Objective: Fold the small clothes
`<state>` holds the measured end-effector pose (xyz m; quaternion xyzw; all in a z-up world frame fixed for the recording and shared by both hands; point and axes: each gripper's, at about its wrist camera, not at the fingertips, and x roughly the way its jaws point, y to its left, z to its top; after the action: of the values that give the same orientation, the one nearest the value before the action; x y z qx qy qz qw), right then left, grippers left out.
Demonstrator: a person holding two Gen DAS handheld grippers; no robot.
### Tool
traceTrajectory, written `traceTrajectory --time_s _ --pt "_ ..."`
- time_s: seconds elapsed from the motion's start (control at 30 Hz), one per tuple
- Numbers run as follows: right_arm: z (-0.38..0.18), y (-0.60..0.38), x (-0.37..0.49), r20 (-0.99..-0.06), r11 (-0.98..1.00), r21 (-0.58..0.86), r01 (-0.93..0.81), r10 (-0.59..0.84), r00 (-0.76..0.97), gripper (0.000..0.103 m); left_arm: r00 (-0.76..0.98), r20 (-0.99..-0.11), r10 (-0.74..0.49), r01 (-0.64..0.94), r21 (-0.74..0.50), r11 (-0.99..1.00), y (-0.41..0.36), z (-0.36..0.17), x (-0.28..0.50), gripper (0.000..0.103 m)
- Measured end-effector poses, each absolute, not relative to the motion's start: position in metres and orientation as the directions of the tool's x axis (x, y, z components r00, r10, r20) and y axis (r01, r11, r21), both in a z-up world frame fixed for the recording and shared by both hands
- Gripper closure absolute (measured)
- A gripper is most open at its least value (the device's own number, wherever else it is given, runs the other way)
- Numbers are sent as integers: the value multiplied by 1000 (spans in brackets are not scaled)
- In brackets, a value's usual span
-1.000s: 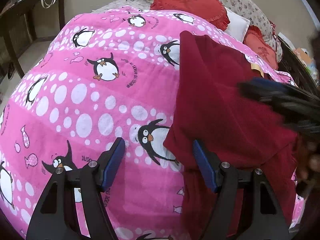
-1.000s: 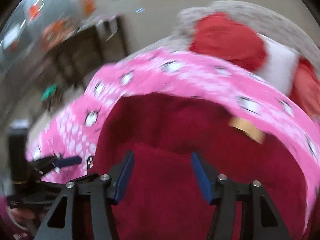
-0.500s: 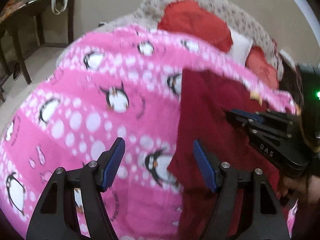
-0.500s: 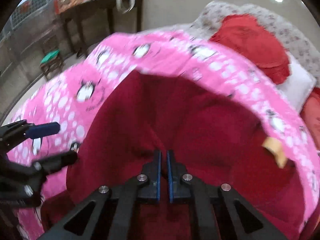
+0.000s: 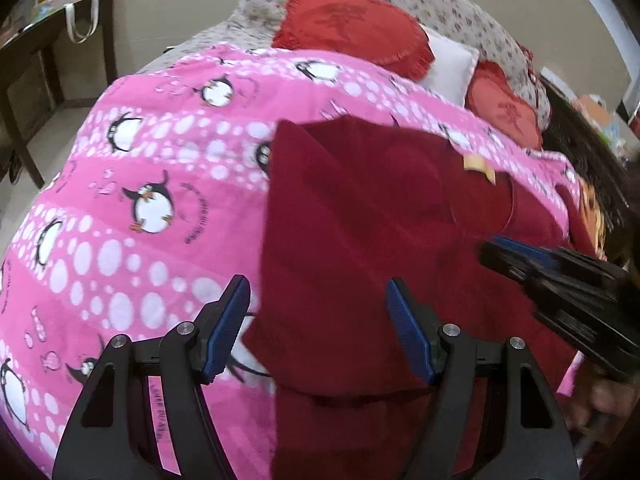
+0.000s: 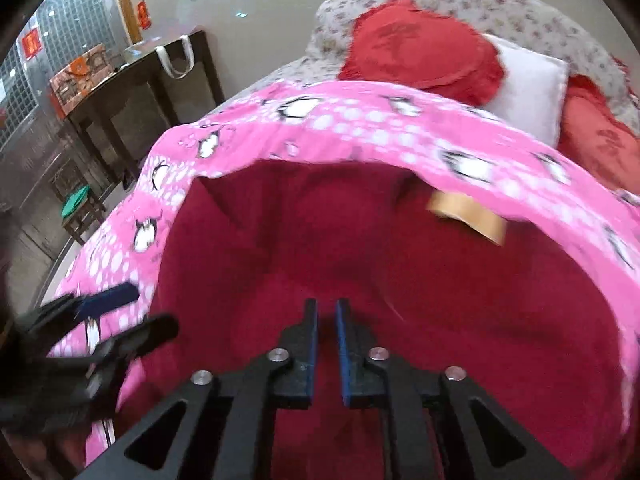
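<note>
We see curved dark lettering printed beside the penguins on the pink blanket, too smeared to read, and a tan tag on the dark red garment whose face shows no legible print. Nearest us, the left gripper hangs with its jaws well apart, nothing pressed between them, straddling the garment's left edge where it meets the blanket. The right gripper has its jaws a narrow gap apart and opening, with the red cloth showing through the gap below them; we cannot tell whether any fold is caught there. The garment lies spread on the blanket, which covers a bed. Farther back sit a round red cushion, a white pillow and a second red cushion against a flowered cover. Beyond the bed stands a dark tabletop with a white-handled bag by a beige wall.
</note>
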<state>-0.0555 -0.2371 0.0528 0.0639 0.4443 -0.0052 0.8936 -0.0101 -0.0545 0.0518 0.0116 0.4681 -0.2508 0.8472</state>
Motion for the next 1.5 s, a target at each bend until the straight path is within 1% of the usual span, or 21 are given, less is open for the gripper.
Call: traceTrajectory --time_s 0.07,0.17,0.27,0.3,0.33,0.4,0.53,0.6,0.67,0.7,0.73,0.83,0.9,0.97,1.03,1.1,1.23,1.3,1.4,1.47,1.5 --pt "53 -254 -87 -797 988 110 108 22 604 65 431 -809 -400 442 -197 875 -61 45 -10 32" --pt "48 -286 -118 -800 975 78 208 -63 597 65 431 -830 -354 448 -144 883 -73 32 -7 32" --pt "38 -335 -144 -816 914 36 404 -206 540 65 417 -855 -309 456 -97 885 -83 18 -4 31" --pt "34 -349 -150 -821 887 50 459 -225 524 66 421 -852 -310 455 -97 885 -82 17 -4 31" --pt "30 -365 -158 -819 866 124 485 -186 543 66 423 -852 -307 454 -94 886 -82 18 -5 31" --pt "32 -373 -165 -809 857 196 476 -133 572 66 424 -857 -291 452 -78 888 -83 22 -6 31" --pt "47 -364 -173 -807 878 141 458 -166 567 65 482 -822 -303 458 -58 887 -84 44 -20 31" --pt "48 -366 -179 -799 875 137 465 -179 573 63 473 -817 -330 473 -80 877 -88 52 -25 31" --pt "37 -372 -181 -819 861 121 494 -194 539 60 449 -822 -350 482 -108 870 -92 51 -27 31" --pt "28 -376 -181 -847 858 107 503 -187 498 60 436 -828 -351 485 -112 867 -95 50 -28 31" --pt "25 -378 -180 -852 860 126 494 -162 499 60 429 -834 -348 491 -108 865 -99 48 -30 31" --pt "47 -389 -195 -814 852 200 484 -130 566 60 433 -836 -338 500 -90 862 -104 44 -36 31" --pt "60 -402 -202 -792 838 185 513 -182 583 56 435 -840 -324 501 -73 862 -107 39 -38 31" --pt "64 -424 -202 -806 817 113 566 -258 533 52 438 -842 -314 502 -61 863 -110 37 -39 31" --pt "49 -451 -199 -861 794 90 601 -241 448 52 439 -842 -314 504 -59 862 -111 36 -40 31" --pt "35 -474 -209 -892 755 116 645 -206 402 52 434 -841 -322 507 -67 859 -108 36 -38 31" --pt "36 -495 -257 -878 683 65 728 -308 367 52 431 -843 -323 504 -73 861 -106 33 -37 31" --pt "37 -501 -278 -877 637 43 770 -345 335 50 438 -842 -314 507 -57 860 -108 31 -39 31" --pt "45 -513 -306 -866 580 67 812 -371 336 49 449 -841 -303 513 -35 858 -111 30 -40 30" --pt "57 -514 -315 -840 581 130 803 -366 401 49 452 -840 -299 513 -30 858 -112 29 -41 29" --pt "66 -513 -318 -822 581 145 801 -379 424 47 453 -841 -297 511 -29 859 -112 28 -41 29"
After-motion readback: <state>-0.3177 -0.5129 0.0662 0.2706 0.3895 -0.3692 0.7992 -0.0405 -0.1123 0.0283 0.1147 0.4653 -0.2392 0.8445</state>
